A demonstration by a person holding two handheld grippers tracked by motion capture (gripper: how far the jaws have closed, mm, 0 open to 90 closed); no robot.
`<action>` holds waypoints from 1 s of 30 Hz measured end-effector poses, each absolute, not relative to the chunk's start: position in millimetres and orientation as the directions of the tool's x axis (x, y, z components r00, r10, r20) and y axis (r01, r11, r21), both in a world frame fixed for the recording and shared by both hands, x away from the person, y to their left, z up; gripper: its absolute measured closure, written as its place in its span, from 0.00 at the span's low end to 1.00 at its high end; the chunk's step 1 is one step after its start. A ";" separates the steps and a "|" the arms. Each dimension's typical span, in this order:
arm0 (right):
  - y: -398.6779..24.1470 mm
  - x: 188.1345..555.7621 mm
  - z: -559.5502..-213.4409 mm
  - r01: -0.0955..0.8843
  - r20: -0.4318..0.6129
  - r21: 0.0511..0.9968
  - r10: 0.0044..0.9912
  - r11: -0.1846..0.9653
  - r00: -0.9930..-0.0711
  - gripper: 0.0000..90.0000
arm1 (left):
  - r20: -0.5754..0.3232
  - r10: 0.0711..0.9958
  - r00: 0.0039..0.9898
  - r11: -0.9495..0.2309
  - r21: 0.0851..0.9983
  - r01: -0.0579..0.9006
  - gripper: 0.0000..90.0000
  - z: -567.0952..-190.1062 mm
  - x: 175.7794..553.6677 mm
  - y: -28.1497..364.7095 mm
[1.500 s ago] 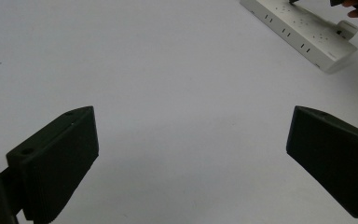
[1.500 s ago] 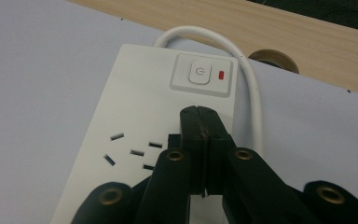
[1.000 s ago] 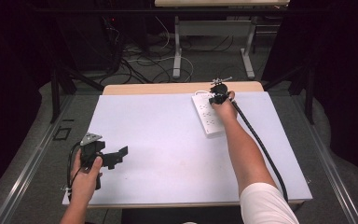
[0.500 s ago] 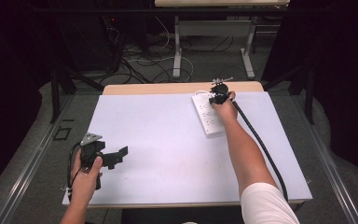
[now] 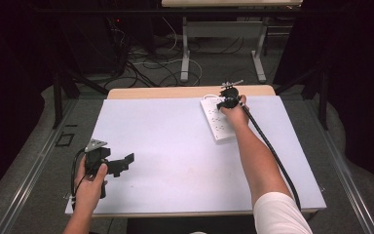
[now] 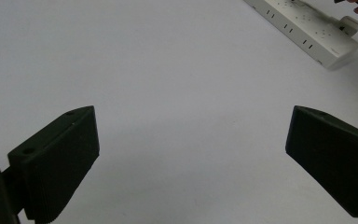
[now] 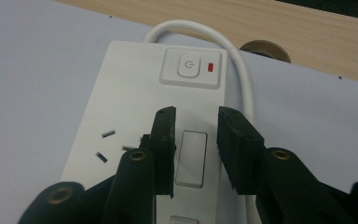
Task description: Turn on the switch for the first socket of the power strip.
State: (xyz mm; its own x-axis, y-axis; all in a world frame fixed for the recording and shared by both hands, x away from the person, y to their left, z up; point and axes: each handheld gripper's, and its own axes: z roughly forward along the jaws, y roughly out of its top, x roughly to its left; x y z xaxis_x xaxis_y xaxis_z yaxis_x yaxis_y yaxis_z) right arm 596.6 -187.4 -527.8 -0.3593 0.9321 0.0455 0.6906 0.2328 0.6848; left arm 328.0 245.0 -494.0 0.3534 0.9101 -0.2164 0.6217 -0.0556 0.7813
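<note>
**Right claw over the power strip, left claw idling**

I am seeing the white plastic multi-socket power strip (image 5: 217, 122) lying at the far right of the table, angled, with its white cable (image 7: 242, 70) looping from the far end; the right gripper (image 7: 196, 140) is hanging directly over it, near the end with the square power button (image 7: 189, 66) and the small red indicator (image 7: 210, 67); its jaws are standing a little apart, straddling a narrow white rectangular panel (image 7: 190, 158) on the strip's top face, and I cannot tell whether they are touching the plastic; nothing is being pinched between them. In the high view the right hand (image 5: 233, 111) is reaching far forward with the arm stretched over the strip.

The left gripper (image 5: 119, 163) is sitting near the front left of the table, well apart from the strip; its jaws are spread wide with bare tabletop between them.

Compared with the frames of a second and half a second ago, I am noticing no clear shift; both hands and the strip are keeping their places.

The surface is a pale lilac-white sheet (image 5: 165, 141) covering a light wooden tabletop (image 5: 175, 92), whose far edge is showing bare; beyond it, grey floor, tangled cables (image 5: 146, 58) and white table legs (image 5: 185, 48) are sitting in a dark room.
</note>
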 end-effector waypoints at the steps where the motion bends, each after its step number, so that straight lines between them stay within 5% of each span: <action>1: -187.4 596.6 -527.8 0.691 0.046 0.685 0.932 0.233 -0.359 0.72 | -0.218 0.911 0.351 -0.053 0.782 0.621 0.03 -493.7 328.0 244.8; 30: -187.1 585.7 -506.4 0.690 0.025 0.689 0.944 0.222 -0.329 0.43 | -0.207 0.908 0.364 -0.067 0.787 0.614 0.03 -492.6 329.5 244.5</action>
